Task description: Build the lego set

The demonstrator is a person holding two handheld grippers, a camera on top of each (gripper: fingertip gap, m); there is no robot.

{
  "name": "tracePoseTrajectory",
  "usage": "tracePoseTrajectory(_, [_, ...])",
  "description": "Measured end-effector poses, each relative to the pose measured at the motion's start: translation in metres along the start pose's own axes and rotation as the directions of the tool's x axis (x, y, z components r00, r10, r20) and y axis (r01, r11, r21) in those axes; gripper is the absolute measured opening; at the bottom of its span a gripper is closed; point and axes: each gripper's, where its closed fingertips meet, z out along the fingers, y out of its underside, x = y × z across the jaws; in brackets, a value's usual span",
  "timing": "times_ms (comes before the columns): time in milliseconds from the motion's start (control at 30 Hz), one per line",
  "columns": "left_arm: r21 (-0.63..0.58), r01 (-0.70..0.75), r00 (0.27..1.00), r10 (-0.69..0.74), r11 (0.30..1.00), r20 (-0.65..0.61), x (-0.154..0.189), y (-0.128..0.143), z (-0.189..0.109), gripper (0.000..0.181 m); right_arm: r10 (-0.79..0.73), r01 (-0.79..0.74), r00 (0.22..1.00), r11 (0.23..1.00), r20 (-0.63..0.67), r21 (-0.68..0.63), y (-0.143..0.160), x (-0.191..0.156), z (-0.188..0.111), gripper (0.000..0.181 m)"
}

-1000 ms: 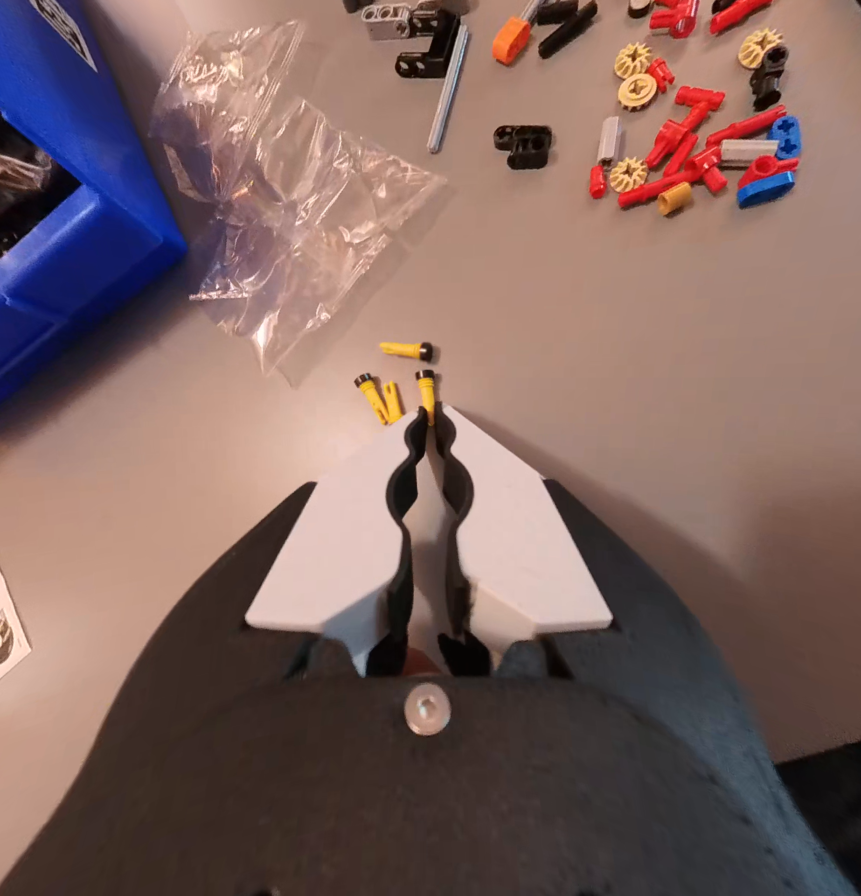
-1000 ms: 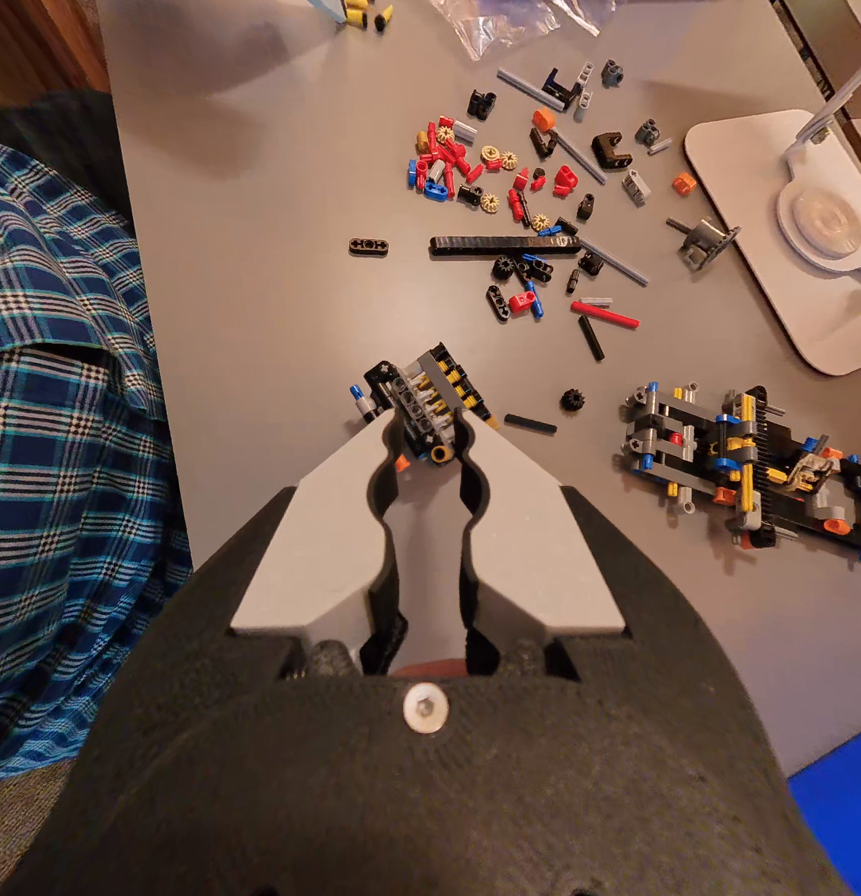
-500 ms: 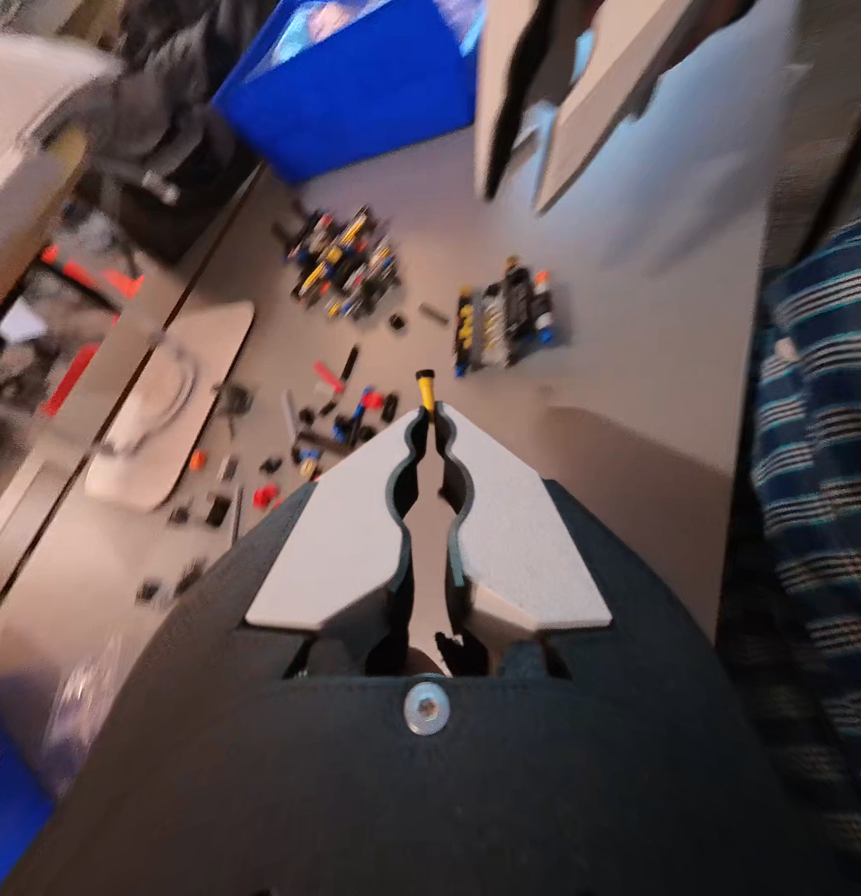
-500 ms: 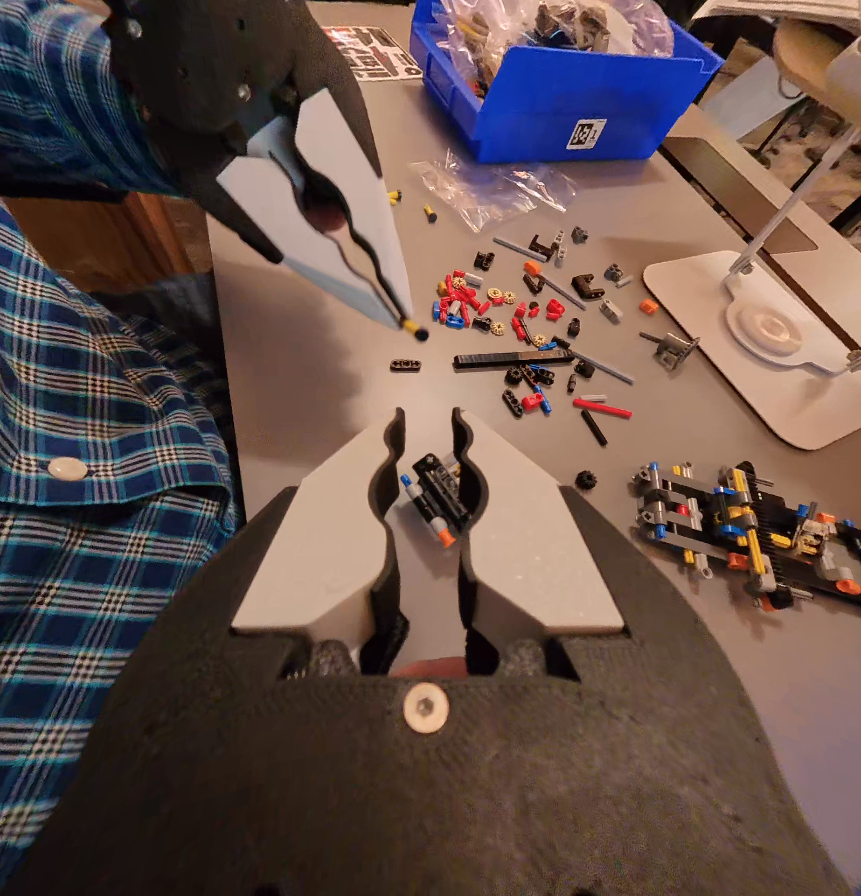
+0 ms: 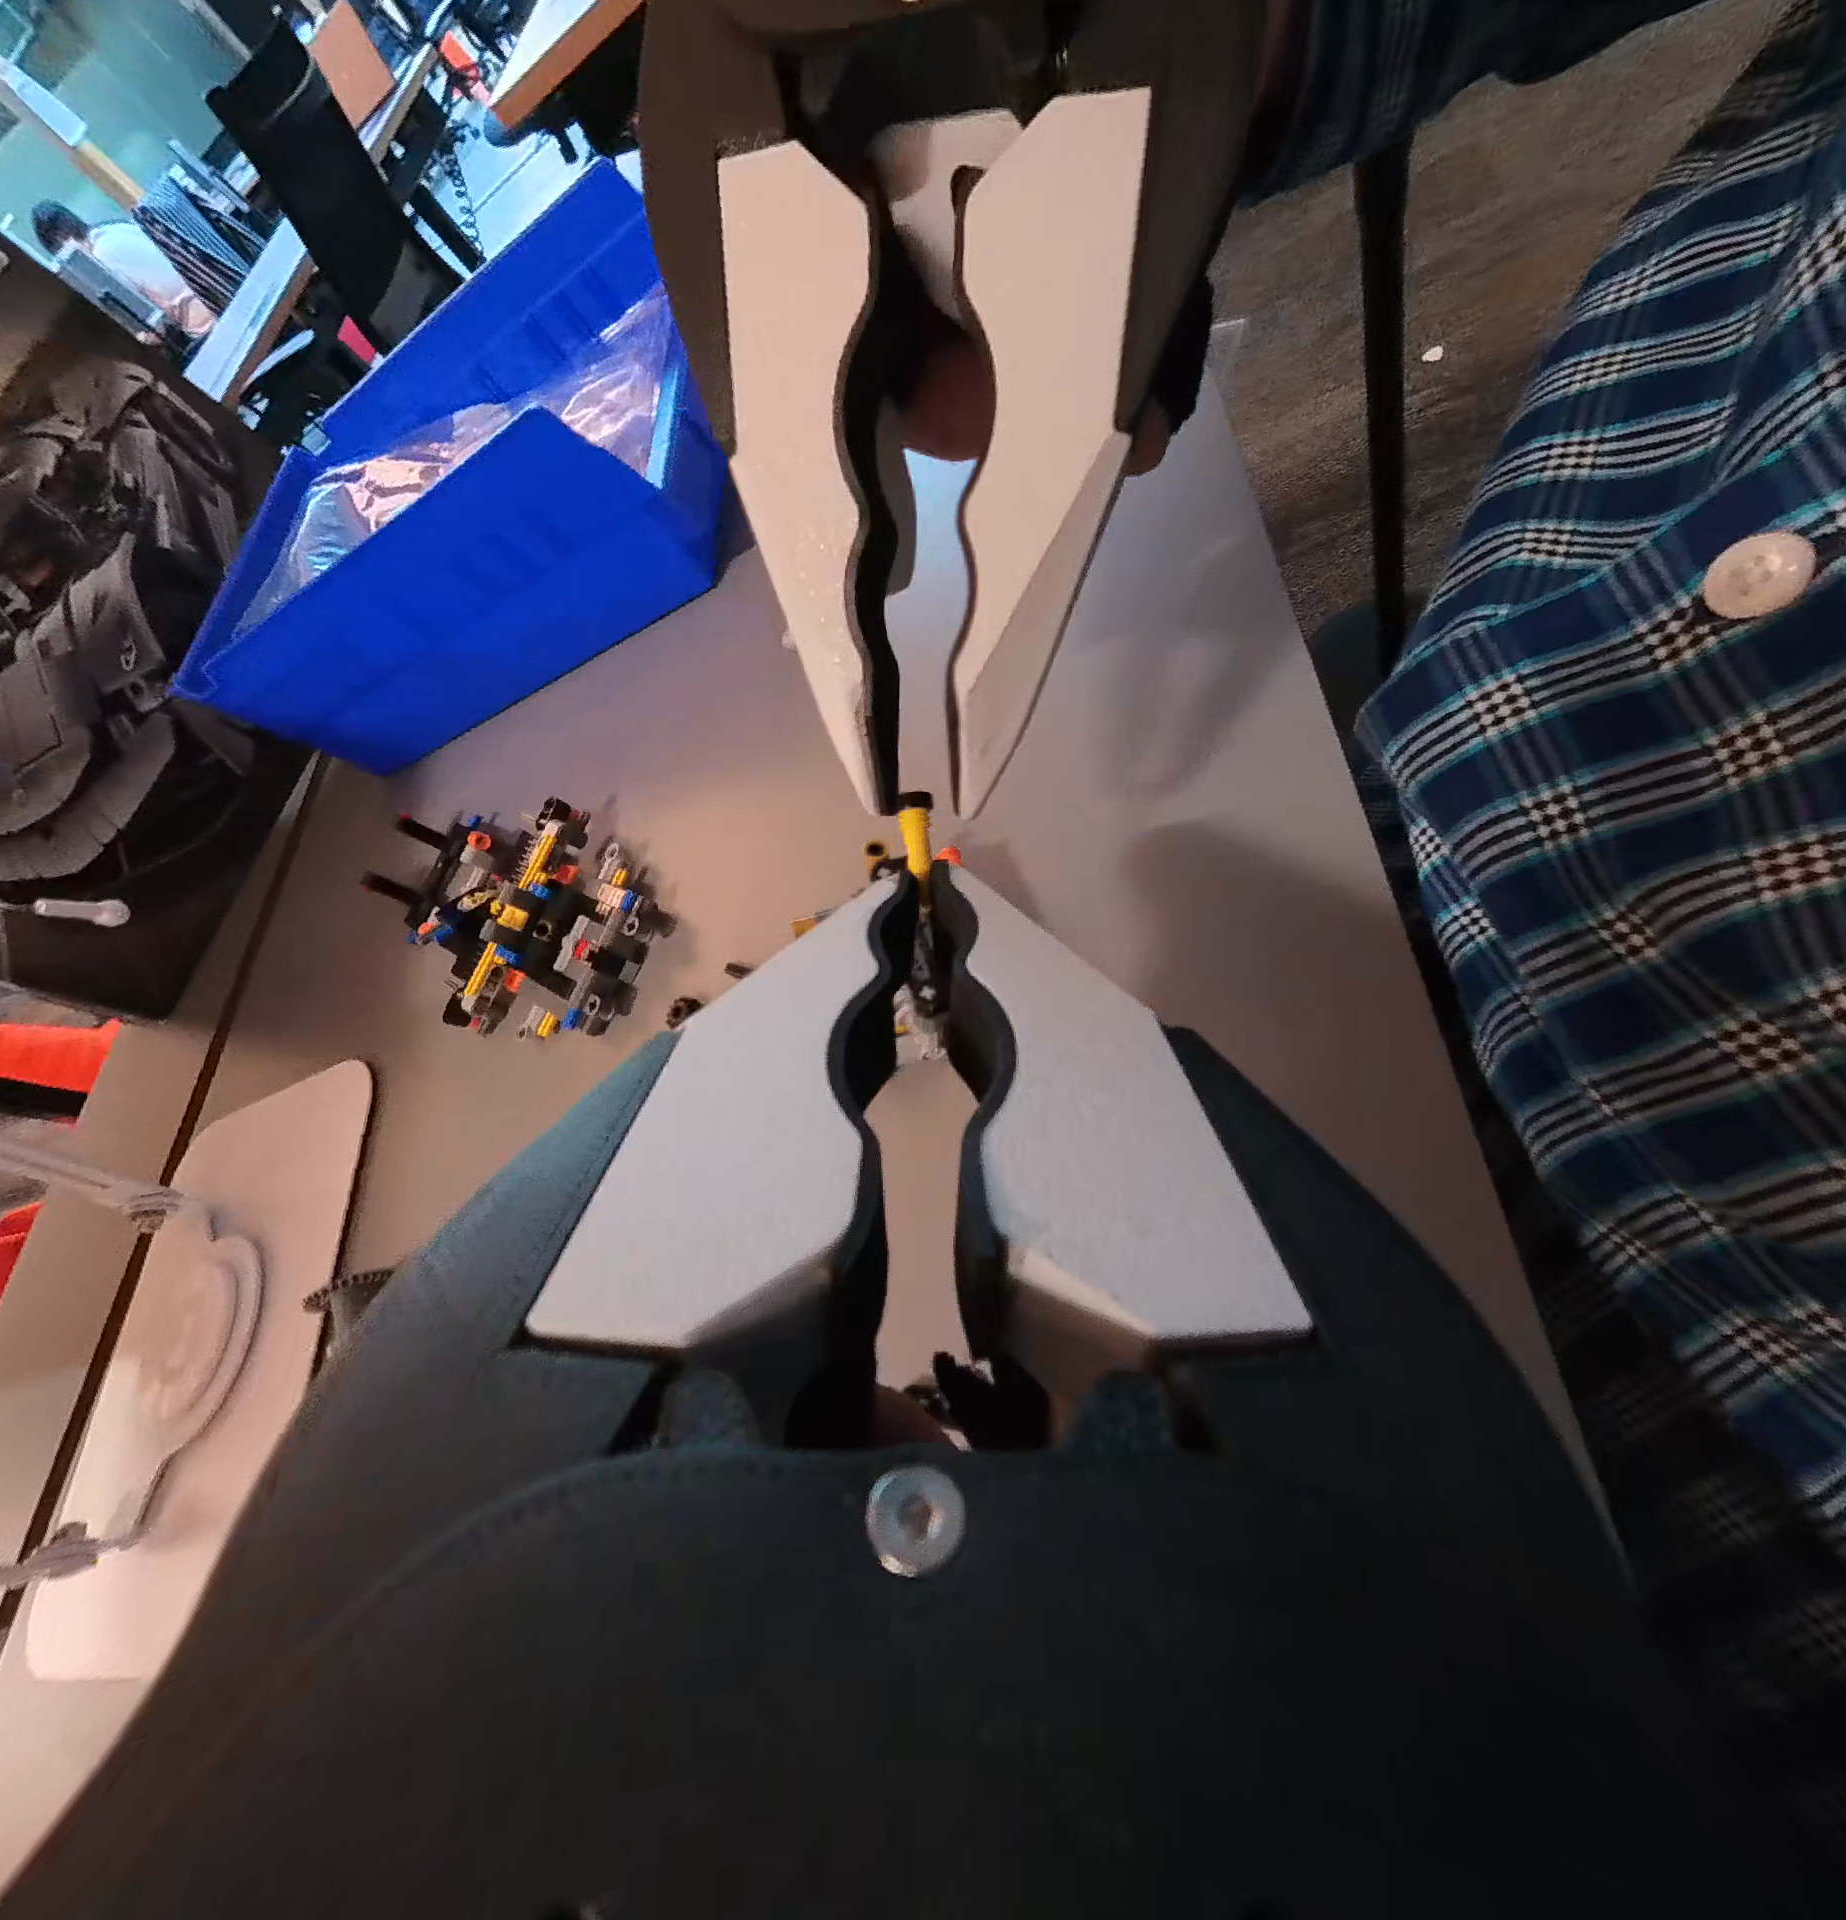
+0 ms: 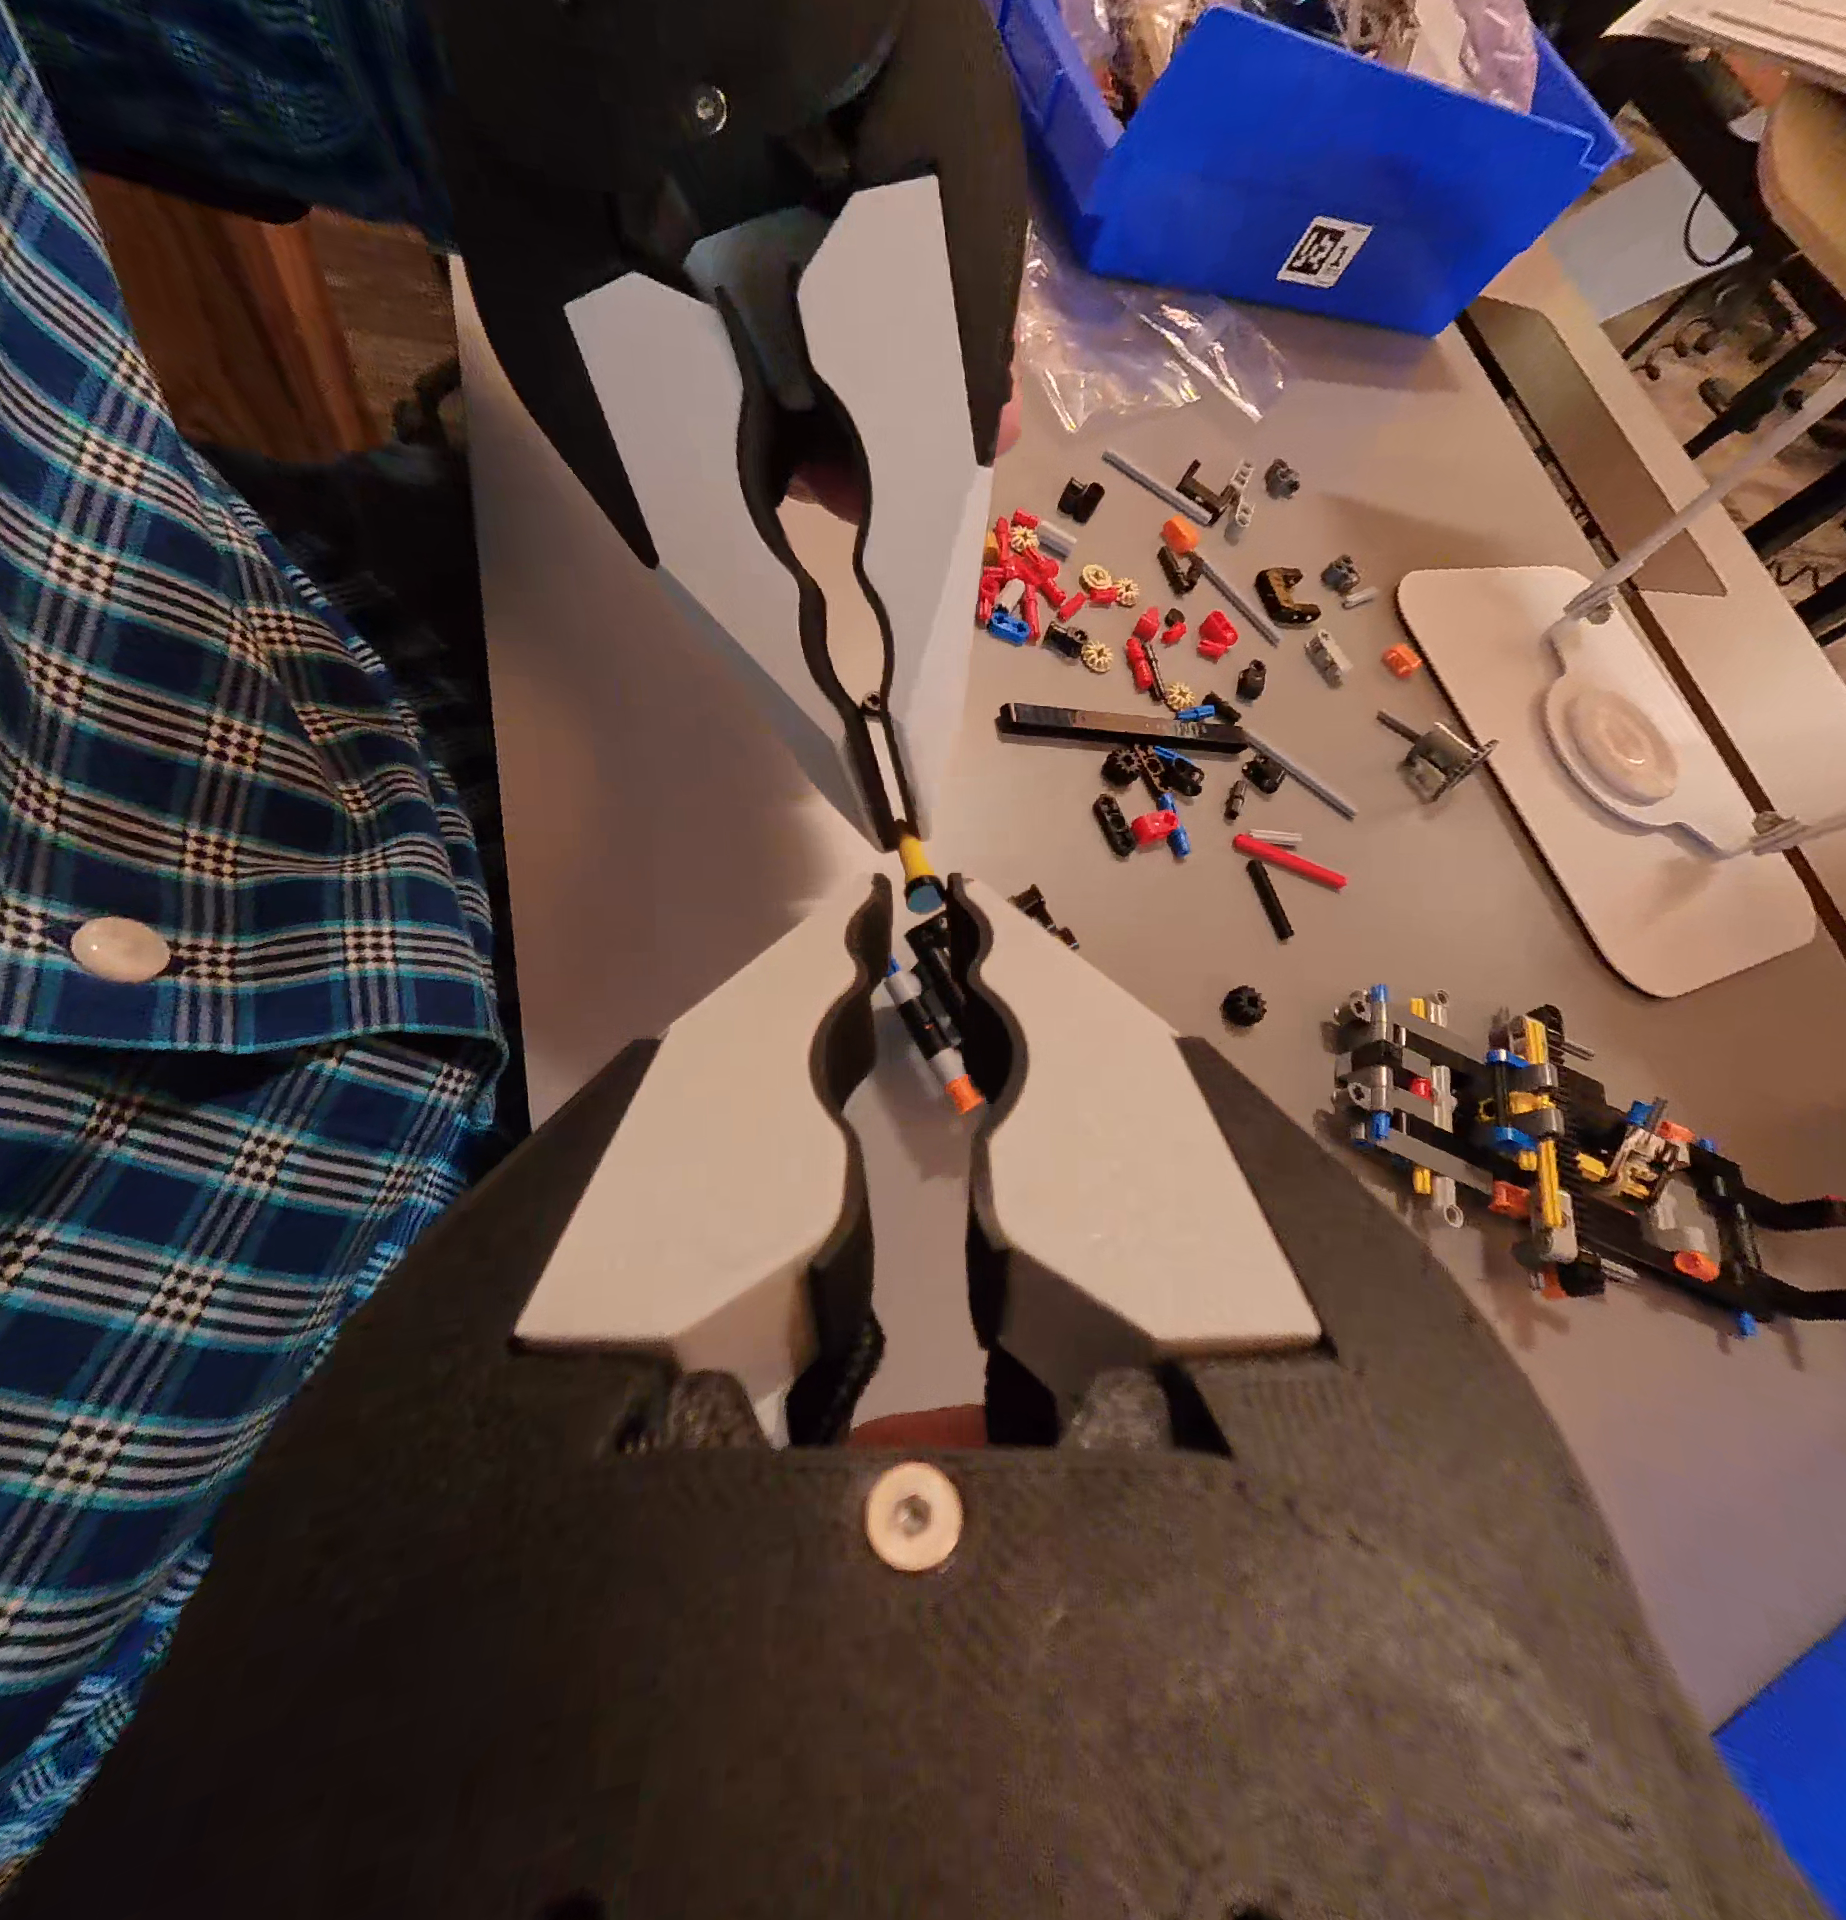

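My left gripper (image 5: 921, 883) is shut on a yellow pin with a black head (image 5: 914, 831) that sticks out past its tips. My right gripper (image 6: 917, 888) faces it tip to tip, jaws a little apart, and the pin's head (image 6: 919, 883) sits in the gap without being clamped. In the right wrist view the left gripper (image 6: 898, 826) comes down from the top. In the left wrist view the right gripper (image 5: 919, 805) does the same. A small black and grey assembly (image 6: 929, 1013) with blue and orange ends lies on the table below both tips.
The larger chassis build (image 6: 1584, 1153) lies to the right on the grey table (image 6: 1262, 1455). Loose parts (image 6: 1158, 644) are scattered beyond it. Farther off are a plastic bag (image 6: 1137, 343), a blue bin (image 6: 1314, 177) and a white lamp base (image 6: 1605, 769). A person's plaid shirt (image 6: 171, 831) is close on the left. The tips of both grippers are at nearly the same place.
My left gripper lifted one yellow pin away from the others by the bag and swung it over to my right gripper. My right gripper let go of the small assembly, which now lies on the table.
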Motion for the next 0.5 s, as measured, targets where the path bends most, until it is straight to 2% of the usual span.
tracePoseTrajectory(167, [0.007,-0.012,0.999,0.012,1.0,-0.03,0.003,-0.003,0.003,0.0,-0.017,0.017,1.0,1.0,0.002,-0.006,0.003,0.0,-0.002,0.005])
tracePoseTrajectory(267, [0.016,0.045,0.998,-0.045,0.999,-0.034,0.0,-0.002,0.005,0.0,-0.002,0.002,1.0,1.0,-0.011,-0.018,0.006,0.004,-0.003,0.005])
tracePoseTrajectory(300, [0.016,0.061,0.998,-0.06,0.998,-0.016,-0.005,-0.001,0.004,0.008,0.006,-0.007,1.0,1.0,-0.026,-0.026,0.008,0.008,-0.004,0.005])
tracePoseTrajectory(367, [-0.001,0.137,0.99,-0.137,0.991,-0.026,-0.012,0.008,0.002,0.035,0.029,-0.031,0.999,0.999,-0.038,-0.041,0.015,0.012,-0.008,0.005])
tracePoseTrajectory(433, [-0.093,0.255,0.962,-0.262,0.962,-0.076,-0.015,0.033,0.006,0.059,0.051,-0.055,0.997,0.996,-0.059,-0.064,0.023,0.016,-0.012,0.005])
tracePoseTrajectory(500, [-0.214,0.287,0.941,-0.317,0.934,-0.117,-0.01,0.065,0.012,0.069,0.072,-0.079,0.994,0.993,-0.078,-0.089,0.033,0.019,-0.015,0.005])
